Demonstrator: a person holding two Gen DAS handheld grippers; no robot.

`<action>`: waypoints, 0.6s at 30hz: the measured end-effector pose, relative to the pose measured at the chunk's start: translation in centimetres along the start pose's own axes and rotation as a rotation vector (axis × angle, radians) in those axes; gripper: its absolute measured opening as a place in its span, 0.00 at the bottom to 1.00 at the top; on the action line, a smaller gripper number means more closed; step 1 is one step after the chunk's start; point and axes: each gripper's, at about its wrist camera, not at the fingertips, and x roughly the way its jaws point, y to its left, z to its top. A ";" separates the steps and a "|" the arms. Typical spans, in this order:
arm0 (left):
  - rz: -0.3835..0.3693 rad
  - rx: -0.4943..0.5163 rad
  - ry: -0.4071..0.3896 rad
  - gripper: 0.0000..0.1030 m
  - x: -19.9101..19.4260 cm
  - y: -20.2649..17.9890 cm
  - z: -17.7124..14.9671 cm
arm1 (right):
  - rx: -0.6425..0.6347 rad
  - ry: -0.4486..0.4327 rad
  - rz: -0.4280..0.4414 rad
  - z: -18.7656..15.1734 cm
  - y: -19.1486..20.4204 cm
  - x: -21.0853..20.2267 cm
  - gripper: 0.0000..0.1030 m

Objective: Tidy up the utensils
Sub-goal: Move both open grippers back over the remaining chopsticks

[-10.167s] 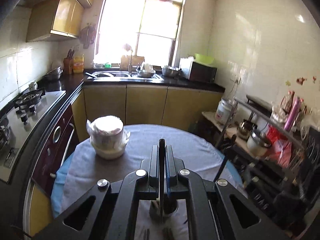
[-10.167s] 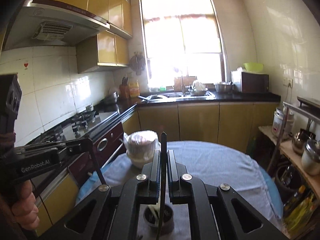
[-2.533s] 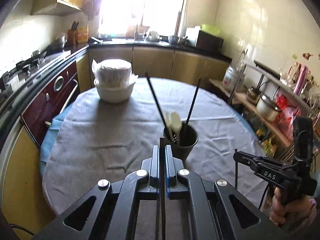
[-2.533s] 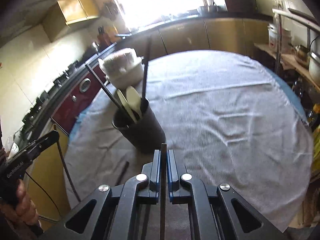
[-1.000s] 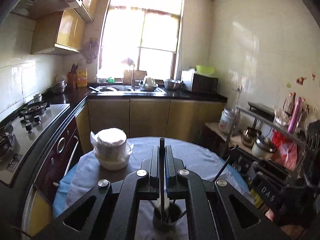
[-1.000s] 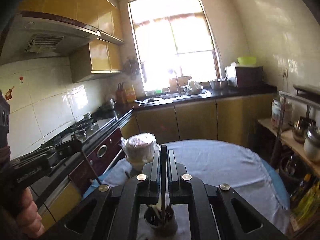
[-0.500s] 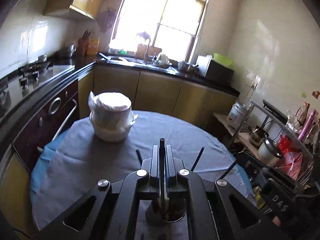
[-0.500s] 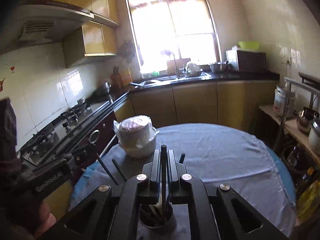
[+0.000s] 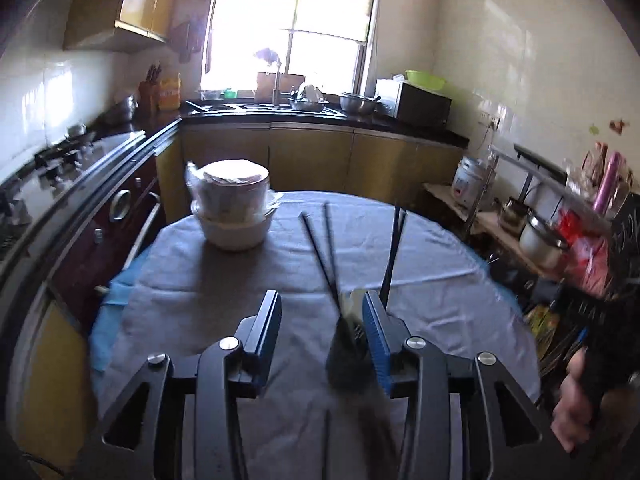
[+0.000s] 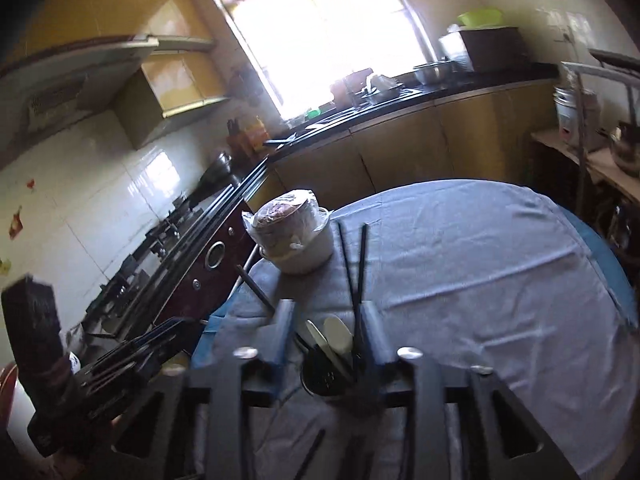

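A dark utensil holder [image 9: 347, 360] stands on the round table with black chopsticks [image 9: 320, 248] and pale spoons [image 10: 336, 338] sticking out of it. My left gripper [image 9: 322, 316] is open and empty just above and in front of the holder. My right gripper [image 10: 328, 320] is open and empty, with the holder [image 10: 326, 376] showing between its fingers. A loose dark chopstick [image 10: 310, 454] lies on the cloth near the front edge. The left gripper also shows at the left of the right wrist view [image 10: 132, 356].
A grey cloth [image 9: 248, 280] covers the table. A stack of white bowls wrapped in plastic [image 9: 232, 204] stands at the back left. A stove and oven [image 9: 80, 184] run along the left. A cluttered rack [image 9: 552, 232] stands at the right.
Both grippers have opened; half a second ago each was shut on a thin utensil. More chopsticks now stand in the holder. Both cameras tilted down toward the table.
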 end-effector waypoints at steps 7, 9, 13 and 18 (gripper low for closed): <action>0.137 -0.009 0.091 0.47 -1.6 1.6 -6.7 | 0.021 0.063 -0.070 -5.2 -3.0 -2.1 0.43; 0.161 -0.013 0.138 0.47 -1.1 1.6 -8.7 | 0.031 0.107 -0.080 -6.8 -3.6 -1.9 0.43; 0.151 -0.047 0.227 0.47 -0.1 1.7 -12.3 | 0.044 0.237 -0.074 -9.7 -4.2 -0.2 0.34; 0.138 -0.061 0.268 0.47 0.1 1.4 -14.5 | 0.038 0.331 -0.069 -12.5 -4.0 1.7 0.25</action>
